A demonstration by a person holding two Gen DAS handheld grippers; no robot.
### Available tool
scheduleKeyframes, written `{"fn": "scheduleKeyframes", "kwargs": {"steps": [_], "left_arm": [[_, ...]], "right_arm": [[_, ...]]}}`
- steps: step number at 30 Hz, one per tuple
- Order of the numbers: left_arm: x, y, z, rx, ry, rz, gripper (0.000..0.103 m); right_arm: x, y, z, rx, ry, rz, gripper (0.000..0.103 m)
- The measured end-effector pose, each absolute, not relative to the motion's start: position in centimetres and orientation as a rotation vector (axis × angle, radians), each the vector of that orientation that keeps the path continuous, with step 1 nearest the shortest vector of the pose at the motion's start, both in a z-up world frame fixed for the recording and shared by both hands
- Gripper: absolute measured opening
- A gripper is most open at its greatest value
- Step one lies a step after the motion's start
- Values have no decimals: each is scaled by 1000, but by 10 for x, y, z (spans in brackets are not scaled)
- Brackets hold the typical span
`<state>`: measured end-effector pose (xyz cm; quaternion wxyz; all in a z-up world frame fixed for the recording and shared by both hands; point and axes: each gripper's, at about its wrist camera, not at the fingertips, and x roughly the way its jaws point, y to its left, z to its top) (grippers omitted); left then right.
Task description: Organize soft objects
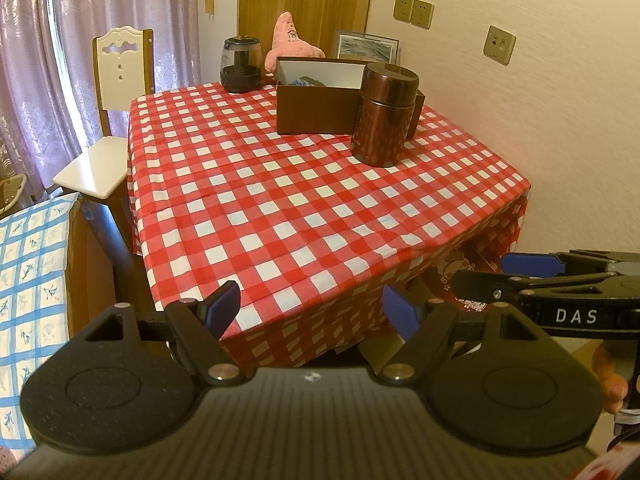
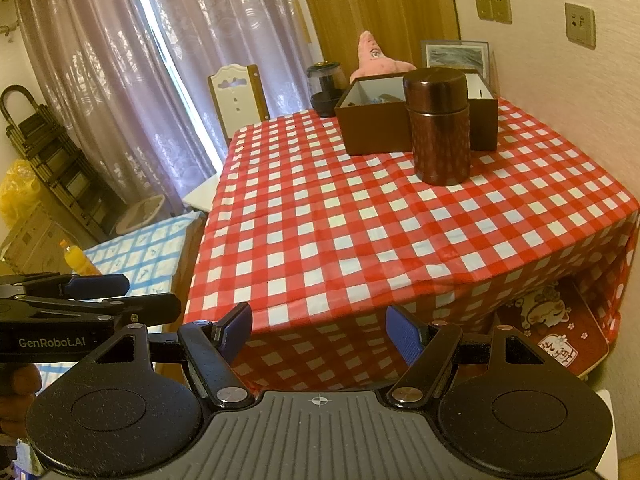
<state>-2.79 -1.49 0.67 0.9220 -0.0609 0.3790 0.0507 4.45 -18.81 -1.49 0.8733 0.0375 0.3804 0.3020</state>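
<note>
A pink star-shaped plush toy stands at the far edge of the table with the red checked cloth, behind an open brown box. The box holds something dark and blue, mostly hidden. The plush and box also show in the right wrist view. My left gripper is open and empty, held in front of the table's near edge. My right gripper is open and empty beside it, also short of the table.
A brown lidded canister stands in front of the box. A dark glass jar sits at the far left corner. A white chair stands left of the table. A blue-checked surface lies at near left, an orange bottle by it.
</note>
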Motion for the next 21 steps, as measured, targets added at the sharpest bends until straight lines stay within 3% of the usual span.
{"fn": "scheduleKeyframes", "kwargs": {"steps": [21], "left_arm": [[-10,-11,6,-117,773,72,77]], "right_arm": [[56,-178,-16,89,795,596,74]]}}
